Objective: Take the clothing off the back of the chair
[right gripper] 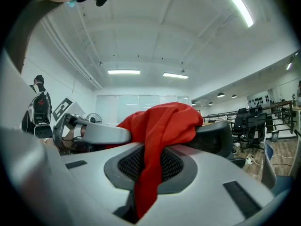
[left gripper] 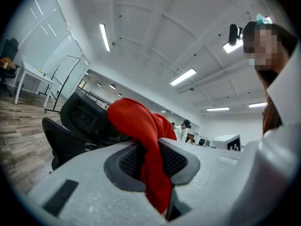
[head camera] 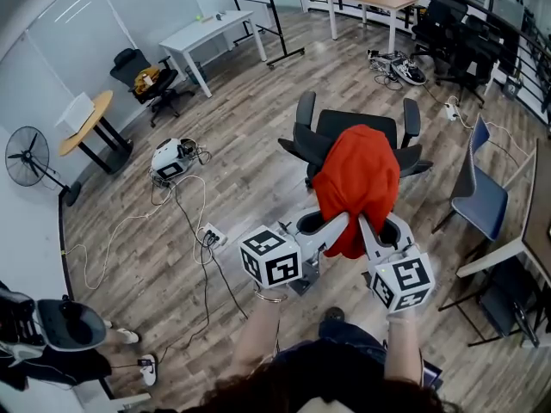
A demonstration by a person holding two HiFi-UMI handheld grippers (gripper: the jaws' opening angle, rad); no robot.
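Note:
A red garment (head camera: 357,183) hangs over the back of a black office chair (head camera: 360,132) in the middle of the head view. My left gripper (head camera: 344,222) is shut on the cloth's lower left edge. My right gripper (head camera: 363,224) is shut on the lower edge just beside it. In the left gripper view the red garment (left gripper: 141,135) runs down between the jaws, with the chair back (left gripper: 82,119) behind it. The right gripper view shows the red garment (right gripper: 162,126) pinched between its jaws, lifted over the chair back (right gripper: 214,135).
A blue chair (head camera: 478,196) and a desk edge (head camera: 516,243) stand close on the right. Cables and a power strip (head camera: 209,235) lie on the wood floor to the left. A white device (head camera: 170,160), a fan (head camera: 27,157), tables and more black chairs (head camera: 456,33) stand farther off.

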